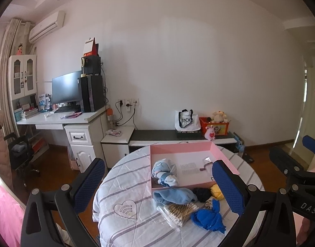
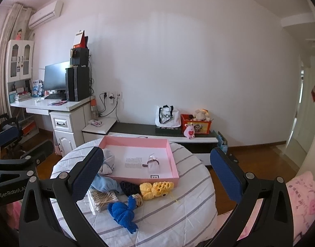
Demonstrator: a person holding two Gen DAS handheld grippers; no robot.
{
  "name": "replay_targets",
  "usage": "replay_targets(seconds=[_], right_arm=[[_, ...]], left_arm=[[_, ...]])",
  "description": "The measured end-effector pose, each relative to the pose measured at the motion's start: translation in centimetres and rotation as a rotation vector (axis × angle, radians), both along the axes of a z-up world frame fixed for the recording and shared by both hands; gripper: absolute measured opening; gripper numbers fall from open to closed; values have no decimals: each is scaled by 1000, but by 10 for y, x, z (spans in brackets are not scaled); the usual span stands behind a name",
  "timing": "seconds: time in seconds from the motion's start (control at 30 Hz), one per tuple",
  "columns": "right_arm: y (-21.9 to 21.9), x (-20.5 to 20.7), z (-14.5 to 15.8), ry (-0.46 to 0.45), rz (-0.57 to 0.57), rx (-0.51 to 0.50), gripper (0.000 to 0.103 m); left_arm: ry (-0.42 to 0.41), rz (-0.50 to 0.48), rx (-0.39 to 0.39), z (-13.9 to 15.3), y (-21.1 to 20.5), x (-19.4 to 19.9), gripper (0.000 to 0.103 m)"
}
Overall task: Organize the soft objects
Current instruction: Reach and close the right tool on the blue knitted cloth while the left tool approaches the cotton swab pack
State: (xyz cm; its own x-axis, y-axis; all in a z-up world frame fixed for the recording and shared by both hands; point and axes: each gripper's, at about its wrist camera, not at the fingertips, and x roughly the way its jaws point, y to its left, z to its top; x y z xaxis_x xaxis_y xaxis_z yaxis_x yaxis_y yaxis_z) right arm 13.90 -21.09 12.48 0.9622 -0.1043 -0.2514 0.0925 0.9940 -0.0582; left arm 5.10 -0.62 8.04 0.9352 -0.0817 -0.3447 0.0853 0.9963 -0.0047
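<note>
Loosely heaped on the round, striped-quilt-covered surface (image 2: 184,212) lie the soft things: a bright blue crocheted piece (image 2: 123,214) nearest, with a ruffled edge and a small pale doll face at its far end; a yellow open-work crocheted piece (image 2: 157,188) to its right; a dark navy knitted ball (image 2: 129,187) touching the yellow one; and a pale blue cloth bundle (image 2: 105,185) to the left. A clear packet of cotton swabs (image 2: 102,200) lies just beside the blue piece, under the edge of the pale blue cloth.

Just beyond the heap sits a shallow pink box (image 2: 169,154) with a white floor. Inside it, at the left, lies a soft doll in light blue clothes (image 1: 164,171), curled on its side, and toward the right a small white clasp purse (image 2: 152,162) stands apart from it.

Both tools hover over the near side of the surface, holding nothing: the left tool (image 1: 157,187) has its blue-padded fingers spread wide, and the right tool (image 2: 157,177) is likewise wide apart.

Along the far wall stand a low cabinet (image 2: 141,129), a white tote bag (image 2: 166,116) and a red toy box (image 2: 196,126).
</note>
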Motion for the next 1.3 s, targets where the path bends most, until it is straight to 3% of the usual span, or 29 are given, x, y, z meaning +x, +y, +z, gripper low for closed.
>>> replay_targets(seconds=[0.3,0.57,0.97,1.3], right_arm=[[-2,16,-12,62,-5,6,103],[1,41,-39,178,13,13,103],[5,90,-105,445,16,43,103],[20,120,-156,639,32,64,103]], left_arm=[[54,8,7,-7,5,11,103],[132,11,39,-25,8,27,103],[360,54,54,-73,20,83,103],[471,71,45,-117,36,123,103]])
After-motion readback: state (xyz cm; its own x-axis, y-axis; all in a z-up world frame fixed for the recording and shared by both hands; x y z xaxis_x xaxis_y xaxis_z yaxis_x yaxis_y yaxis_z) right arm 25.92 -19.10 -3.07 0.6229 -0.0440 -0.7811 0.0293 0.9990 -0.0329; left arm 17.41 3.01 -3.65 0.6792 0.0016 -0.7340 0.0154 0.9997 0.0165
